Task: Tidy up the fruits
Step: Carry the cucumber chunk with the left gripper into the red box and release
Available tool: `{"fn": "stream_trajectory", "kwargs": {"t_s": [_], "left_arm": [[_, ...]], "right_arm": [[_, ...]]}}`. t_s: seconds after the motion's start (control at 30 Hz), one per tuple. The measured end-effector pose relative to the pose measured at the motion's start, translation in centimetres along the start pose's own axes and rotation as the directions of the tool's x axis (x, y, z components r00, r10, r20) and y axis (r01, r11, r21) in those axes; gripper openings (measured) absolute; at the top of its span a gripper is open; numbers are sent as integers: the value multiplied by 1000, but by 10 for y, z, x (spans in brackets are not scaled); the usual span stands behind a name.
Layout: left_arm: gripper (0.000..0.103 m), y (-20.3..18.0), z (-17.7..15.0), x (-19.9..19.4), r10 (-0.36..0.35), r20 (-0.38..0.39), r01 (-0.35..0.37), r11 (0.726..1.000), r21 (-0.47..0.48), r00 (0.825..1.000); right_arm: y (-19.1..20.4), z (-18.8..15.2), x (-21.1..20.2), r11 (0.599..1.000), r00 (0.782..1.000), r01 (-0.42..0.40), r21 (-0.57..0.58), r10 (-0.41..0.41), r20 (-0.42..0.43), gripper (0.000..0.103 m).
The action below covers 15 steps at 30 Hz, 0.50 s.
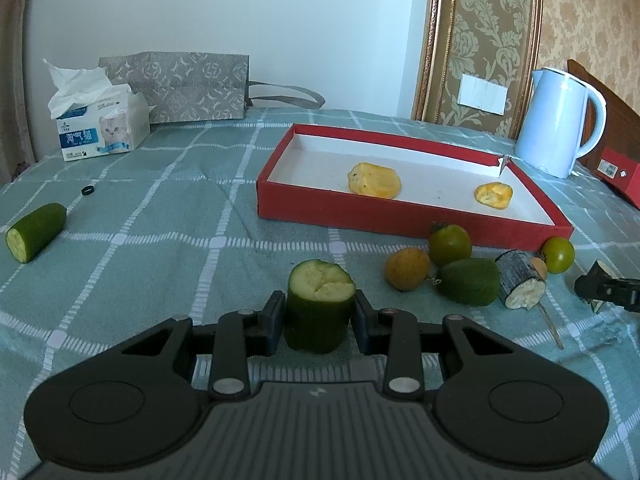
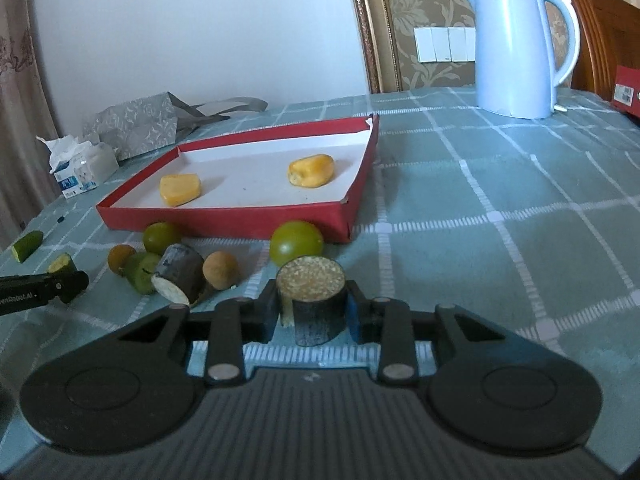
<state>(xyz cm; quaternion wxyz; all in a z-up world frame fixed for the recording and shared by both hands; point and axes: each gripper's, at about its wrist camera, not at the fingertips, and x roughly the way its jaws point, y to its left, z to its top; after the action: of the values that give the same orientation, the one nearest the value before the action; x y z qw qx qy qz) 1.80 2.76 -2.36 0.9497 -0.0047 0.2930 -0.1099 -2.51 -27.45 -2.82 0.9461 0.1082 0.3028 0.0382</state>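
Note:
My left gripper (image 1: 318,312) is shut on a green cucumber chunk (image 1: 320,304), held upright just above the cloth. My right gripper (image 2: 310,306) is shut on a dark sugarcane piece (image 2: 314,300). A red tray (image 1: 280,204) with a white floor holds two yellow fruit pieces (image 1: 374,180) (image 1: 493,195); it also shows in the right wrist view (image 2: 240,222). In front of the tray lie green fruits (image 1: 450,244) (image 1: 558,254), an orange fruit (image 1: 407,268), another cucumber piece (image 1: 470,282) and a second sugarcane piece (image 1: 520,282). One more cucumber half (image 1: 36,232) lies far left.
A pale blue kettle (image 1: 558,120) stands behind the tray at right. A tissue box (image 1: 100,128) and a patterned bag (image 1: 188,88) sit at the back left. A small black ring (image 1: 88,191) lies on the checked cloth. A red box (image 1: 620,176) is at far right.

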Motion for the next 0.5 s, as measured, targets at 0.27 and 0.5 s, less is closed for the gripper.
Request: {"fn": "stream_trajectory", "kwargs": {"t_s": [0.27,0.5], "left_arm": [[33,3,11,-5,-20,17,20,999,-26,1000],[31,-8,49,-3,-40,81,37,999,40,996]], "right_arm": [[1,1,1,1000,1000,0,3,0,-7,32],[1,1,1,1000,1000,1,0,-1,-7,32]]}}
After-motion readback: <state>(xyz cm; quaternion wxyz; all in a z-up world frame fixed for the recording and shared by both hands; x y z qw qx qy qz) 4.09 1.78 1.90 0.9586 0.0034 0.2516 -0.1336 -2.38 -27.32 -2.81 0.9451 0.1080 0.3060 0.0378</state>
